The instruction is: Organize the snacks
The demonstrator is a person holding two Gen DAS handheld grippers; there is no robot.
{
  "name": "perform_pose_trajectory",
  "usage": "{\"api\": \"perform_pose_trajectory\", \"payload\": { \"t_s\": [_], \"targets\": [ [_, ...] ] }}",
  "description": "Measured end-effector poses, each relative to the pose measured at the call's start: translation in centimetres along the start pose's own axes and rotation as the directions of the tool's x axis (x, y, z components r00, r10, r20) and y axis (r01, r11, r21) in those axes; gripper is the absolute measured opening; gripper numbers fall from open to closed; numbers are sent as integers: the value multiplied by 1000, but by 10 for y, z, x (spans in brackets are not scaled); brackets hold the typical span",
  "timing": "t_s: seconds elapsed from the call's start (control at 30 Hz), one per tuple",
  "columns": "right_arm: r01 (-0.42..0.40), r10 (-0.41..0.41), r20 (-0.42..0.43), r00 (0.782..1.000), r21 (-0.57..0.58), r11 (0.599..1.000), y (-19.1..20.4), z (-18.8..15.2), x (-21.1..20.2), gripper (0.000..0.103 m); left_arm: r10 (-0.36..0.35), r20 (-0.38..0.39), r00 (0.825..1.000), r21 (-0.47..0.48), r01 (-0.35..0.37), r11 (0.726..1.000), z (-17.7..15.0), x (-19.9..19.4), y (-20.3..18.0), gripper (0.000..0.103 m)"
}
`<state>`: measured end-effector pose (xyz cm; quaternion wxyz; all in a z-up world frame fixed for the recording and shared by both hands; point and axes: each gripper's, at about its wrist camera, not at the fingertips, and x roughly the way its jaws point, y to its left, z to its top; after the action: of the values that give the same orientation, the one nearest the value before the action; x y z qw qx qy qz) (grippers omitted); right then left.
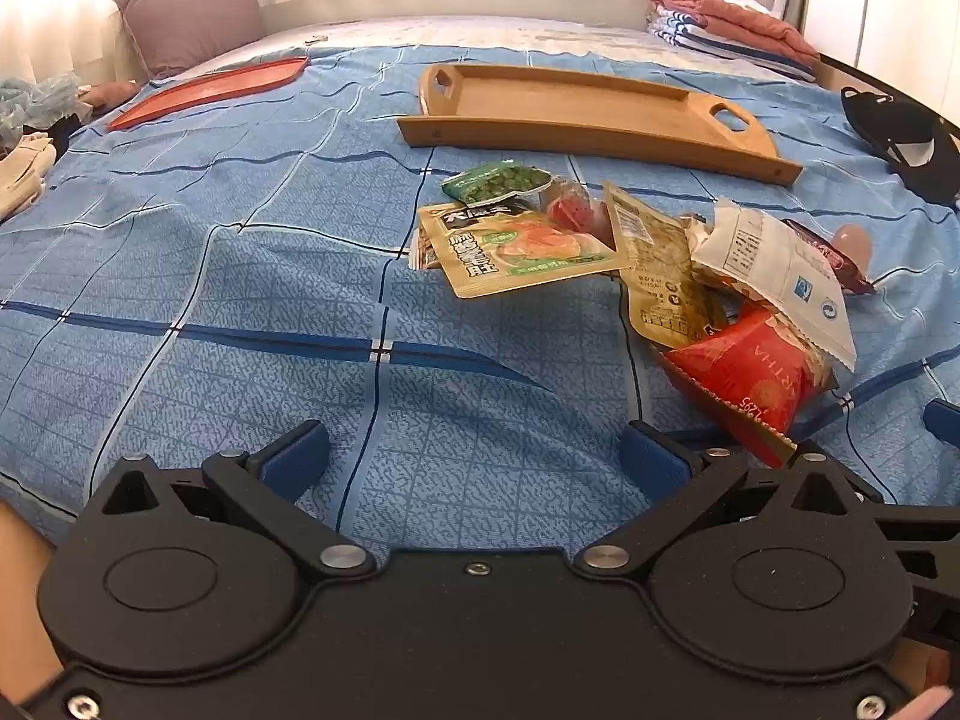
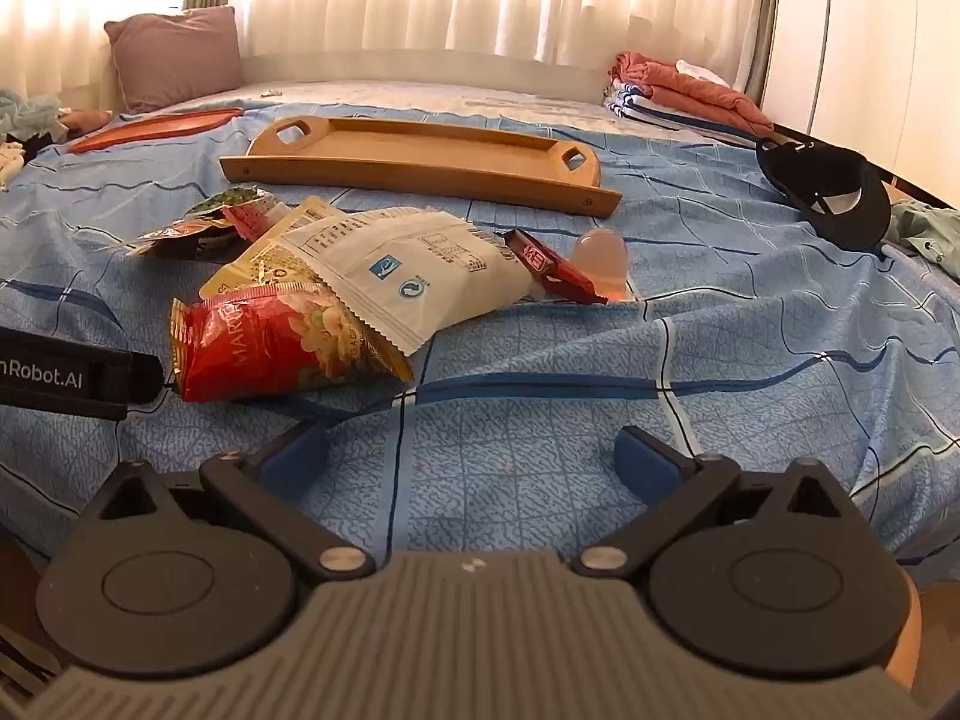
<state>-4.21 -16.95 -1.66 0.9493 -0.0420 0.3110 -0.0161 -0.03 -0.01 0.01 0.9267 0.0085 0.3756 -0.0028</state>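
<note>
Left gripper [image 1: 474, 450]: jaws spread wide, nothing between the blue pads, hanging over bare bedspread.
Right gripper [image 2: 474, 450]: also spread wide and empty, over the blue bedspread [image 2: 750, 372]; part of the other tool shows at the left edge of its view.
Red bag [image 2: 270, 342]: nearest snack to both grippers, lying on its side at the front of the pile, puffed with air.
White packet [image 2: 408, 264]: rests partly on top of the red bag, flat and long, serrated end toward the camera.
Tan pouches [image 1: 528, 252]: two flat pouches further left in the pile, one overlapping the other.
Green packet [image 1: 498, 180]: small, at the far side of the pile, near the tray.
Small red bar [image 2: 552, 267]: at the right side, just beside a clear jelly cup [image 2: 600, 258].
Wooden tray [image 2: 420, 174]: empty, beyond the pile, well apart from the grippers; probably the place for the snacks.
Handling: the packets look light, soft and crinkly, with slippery film; contents such as chips could break under a hard squeeze.
Where to hold: likely best at a sealed flat edge or corner, not across the puffed middle; the white packet probably should go first, because it lies on top.
Jelly cup: small, smooth and round, so it may slip out.
</note>
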Motion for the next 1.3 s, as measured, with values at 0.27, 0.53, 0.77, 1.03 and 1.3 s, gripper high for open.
{"api": "perform_pose_trajectory", "payload": {
  "t_s": [0.27,0.53,0.77,1.03,1.3],
  "targets": [
    [0,0,0,1000,2,1000,1,1,1,103,3,-1,1000,3,-3,1000,-5,-4,-6,103],
    [1,-1,-6,1000,-3,1000,1,1,1,103,-5,-16,1000,-4,5,1000,0,0,-1,103],
    [2,-2,-7,1000,-4,1000,1,0,1,103,-5,-15,1000,-4,5,1000,2,0,2,103],
    [2,-3,-7,1000,-4,1000,1,0,1,103,-5,-15,1000,-4,5,1000,2,0,1,103],
    [3,-3,-7,1000,-4,1000,2,0,1,103,-4,-14,1000,-3,4,1000,2,0,1,103]
  ]
}}
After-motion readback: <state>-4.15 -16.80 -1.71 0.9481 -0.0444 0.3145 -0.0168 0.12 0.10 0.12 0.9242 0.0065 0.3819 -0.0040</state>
